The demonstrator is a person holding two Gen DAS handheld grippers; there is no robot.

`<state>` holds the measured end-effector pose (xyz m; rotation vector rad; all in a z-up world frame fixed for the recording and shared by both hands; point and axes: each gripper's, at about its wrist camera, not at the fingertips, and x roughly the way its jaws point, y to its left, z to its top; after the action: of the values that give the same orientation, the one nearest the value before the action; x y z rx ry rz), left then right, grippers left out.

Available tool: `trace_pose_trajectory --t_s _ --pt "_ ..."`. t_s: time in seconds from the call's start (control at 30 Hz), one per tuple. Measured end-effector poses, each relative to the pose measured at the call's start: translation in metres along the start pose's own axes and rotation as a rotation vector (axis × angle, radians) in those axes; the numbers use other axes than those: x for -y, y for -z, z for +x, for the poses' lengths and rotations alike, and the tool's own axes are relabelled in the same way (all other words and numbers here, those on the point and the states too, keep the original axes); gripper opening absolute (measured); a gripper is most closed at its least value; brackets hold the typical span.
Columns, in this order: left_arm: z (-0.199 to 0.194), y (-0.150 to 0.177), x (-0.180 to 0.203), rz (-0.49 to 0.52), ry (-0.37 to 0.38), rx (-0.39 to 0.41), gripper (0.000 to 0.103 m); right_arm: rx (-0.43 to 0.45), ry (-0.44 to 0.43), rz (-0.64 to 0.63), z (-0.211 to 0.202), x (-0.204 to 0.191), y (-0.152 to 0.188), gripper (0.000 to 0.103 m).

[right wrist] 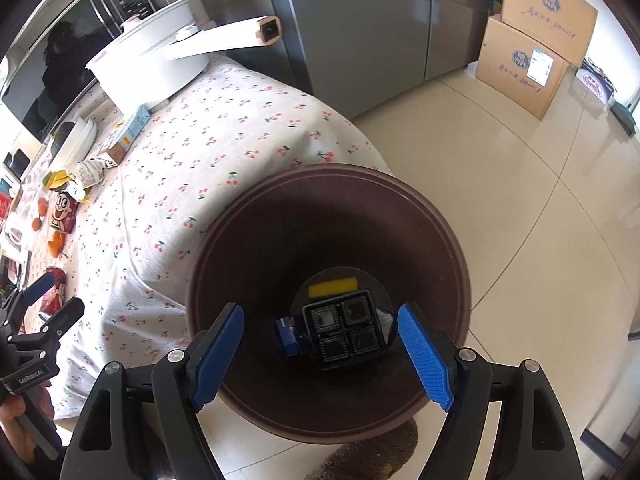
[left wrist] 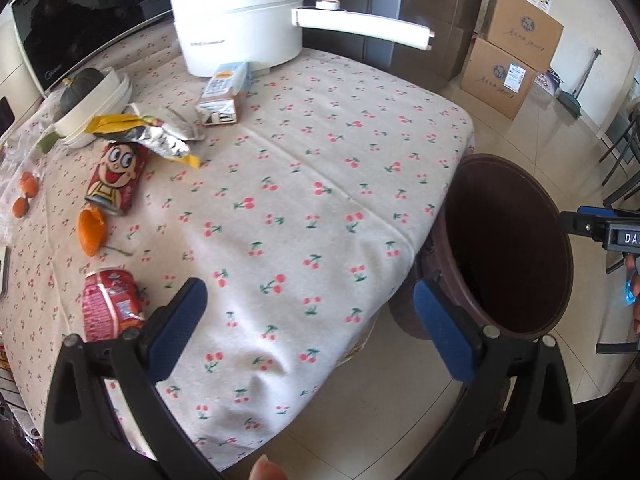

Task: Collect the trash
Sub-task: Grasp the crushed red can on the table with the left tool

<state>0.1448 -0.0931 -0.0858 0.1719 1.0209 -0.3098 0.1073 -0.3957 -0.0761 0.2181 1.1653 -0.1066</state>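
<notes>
Both tongs stood released, nothing between their ribbed blue pads. Over the round dark-brown plastic trash bin (right wrist: 328, 240) hung the right gripper (right wrist: 320, 354), jaws spread wide; at the bin's flat bottom lay a black moulded four-cell plastic tray (right wrist: 345, 330), a yellow strip (right wrist: 332, 289) and a small blue carton (right wrist: 289, 334). The left gripper (left wrist: 310, 330) hovered above the edge of the soft cream cherry-print tablecloth (left wrist: 320, 184), jaws equally apart — no item touched them.

On the cloth beyond it lay the remaining litter: a dented red drink can (left wrist: 110, 308) close by its left pad, a second red can with a cartoon face (left wrist: 116, 180), a curl of orange peel (left wrist: 91, 232) between the two, a crumpled foil-lined yellow wrapper (left wrist: 160, 136), and a flattened pale-blue drink carton (left wrist: 224, 94). A smooth white lidded pot with a long handle (left wrist: 240, 28) stood at the far edge.
</notes>
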Motion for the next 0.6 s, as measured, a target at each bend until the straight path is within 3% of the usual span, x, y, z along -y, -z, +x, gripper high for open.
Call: trace_pose_trajectory --t_s 0.23,0.6 --pt "-0.009 0.017 -0.061 -0.108 -0.079 -0.072 0.103 0.005 -0.018 -0.073 0.003 -0.051 -0.008 0.083" --pt "0.007 0.029 -0.134 -0.315 -0.114 -0.18 0.103 -0.012 -0.065 -0.153 0.016 -0.129 -0.012 0.085"
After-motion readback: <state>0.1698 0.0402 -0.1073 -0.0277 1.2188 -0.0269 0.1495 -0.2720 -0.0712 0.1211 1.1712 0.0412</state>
